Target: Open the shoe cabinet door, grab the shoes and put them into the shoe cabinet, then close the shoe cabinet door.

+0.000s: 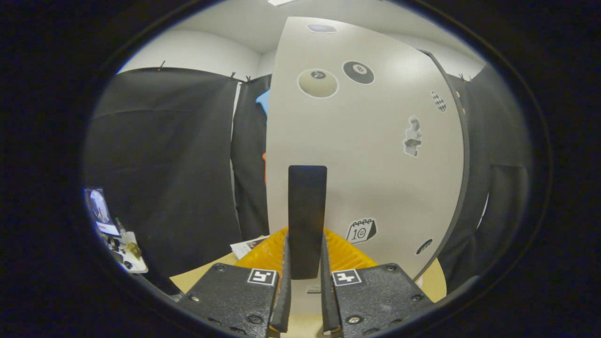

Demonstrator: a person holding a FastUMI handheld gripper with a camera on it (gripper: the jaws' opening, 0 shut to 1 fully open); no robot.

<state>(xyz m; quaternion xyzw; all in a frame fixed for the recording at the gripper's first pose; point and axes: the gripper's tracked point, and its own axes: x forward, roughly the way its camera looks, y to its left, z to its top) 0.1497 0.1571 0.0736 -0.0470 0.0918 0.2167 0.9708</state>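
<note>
Your one camera rides the hand-held gripper (306,263), looking forward along its fingers, very close to the white stickered cabinet door (375,155).

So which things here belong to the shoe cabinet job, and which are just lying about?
Job: cabinet door; its black handle, gripped between the fingers of the hand-held gripper.
Lying about: stickers on the door; leaflet; clutter beside the black cloth.

Gripper (306,281) fingers (284,281) clamped on the handle (307,211)
</note>
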